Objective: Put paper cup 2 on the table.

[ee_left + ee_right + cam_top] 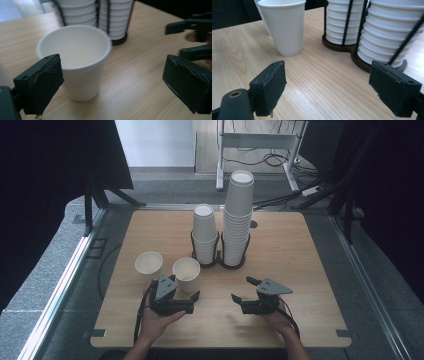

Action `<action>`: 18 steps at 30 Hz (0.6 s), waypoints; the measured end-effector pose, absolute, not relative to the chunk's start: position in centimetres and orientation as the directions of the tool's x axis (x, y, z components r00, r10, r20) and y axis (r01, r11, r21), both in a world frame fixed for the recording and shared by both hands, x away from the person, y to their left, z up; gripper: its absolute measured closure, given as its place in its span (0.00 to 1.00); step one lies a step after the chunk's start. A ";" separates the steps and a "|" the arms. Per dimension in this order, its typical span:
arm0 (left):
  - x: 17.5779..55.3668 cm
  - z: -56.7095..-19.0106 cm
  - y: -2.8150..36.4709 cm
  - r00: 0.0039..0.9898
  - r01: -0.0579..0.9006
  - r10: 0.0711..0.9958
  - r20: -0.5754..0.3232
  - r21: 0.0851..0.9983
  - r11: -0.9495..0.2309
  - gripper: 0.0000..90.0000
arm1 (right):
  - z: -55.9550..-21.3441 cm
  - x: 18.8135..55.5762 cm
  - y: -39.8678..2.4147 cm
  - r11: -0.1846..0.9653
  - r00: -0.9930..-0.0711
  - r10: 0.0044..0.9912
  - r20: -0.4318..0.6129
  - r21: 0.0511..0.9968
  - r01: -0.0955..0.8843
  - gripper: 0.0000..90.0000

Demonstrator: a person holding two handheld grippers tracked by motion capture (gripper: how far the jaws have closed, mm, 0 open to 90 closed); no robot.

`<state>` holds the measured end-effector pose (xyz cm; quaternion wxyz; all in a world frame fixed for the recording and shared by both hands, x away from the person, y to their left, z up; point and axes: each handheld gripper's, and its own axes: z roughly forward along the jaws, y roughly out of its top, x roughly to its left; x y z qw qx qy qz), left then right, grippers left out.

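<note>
At the far left of the light wooden surface (280,255) stands a white paper cup (149,264), upright with its open mouth up. Just to its right, near but apart, stands a second white paper cup (186,274) (76,62), also upright on its narrow base, its long axis vertical and its wide rim on top; its inside is bare. In the high view the left gripper (184,292), held in the person's left hand (157,322), sits just in front of this second cup, near the front edge of the surface. In the left gripper view the cup stands between the two black jaws, nearer the left one; the jaws are spread wide and neither pad presses on the cup's wall. They grip nothing.

Behind the cups, in the middle of the surface, a dark wire holder (218,262) with two round bases carries two stacks of nested white paper cups: a shorter stack (204,232) on the left and a taller stack (238,215) on the right, both rising straight up with mouths on top.

To the right, well apart from the loose cups, the right gripper (242,289) rests in the person's right hand (280,320). Its jaws stand wide apart over bare wood, with nothing between them; in the right gripper view they point toward the holder and the second cup (284,27).
</note>
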<state>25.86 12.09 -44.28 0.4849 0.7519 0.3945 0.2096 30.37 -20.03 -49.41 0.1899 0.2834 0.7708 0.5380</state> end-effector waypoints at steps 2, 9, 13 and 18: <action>25.9 -44.4 11.9 0.636 0.389 0.767 -0.088 0.895 -0.220 0.04 | -49.4 30.4 -20.5 0.257 -0.765 0.644 0.016 0.937 0.236 0.16; 26.5 -45.9 11.0 0.697 0.390 0.708 -0.113 0.888 -0.243 0.06 | -49.7 30.6 -21.7 0.259 -0.748 0.663 0.018 0.932 0.253 0.17; 26.6 -46.3 10.9 0.701 0.391 0.705 -0.110 0.886 -0.251 0.06 | -49.7 30.7 -22.0 0.260 -0.744 0.668 0.015 0.932 0.252 0.17; 26.5 -46.2 11.1 0.691 0.374 0.717 -0.093 0.894 -0.245 0.07 | -49.6 30.8 -22.3 0.253 -0.738 0.674 0.017 0.934 0.252 0.17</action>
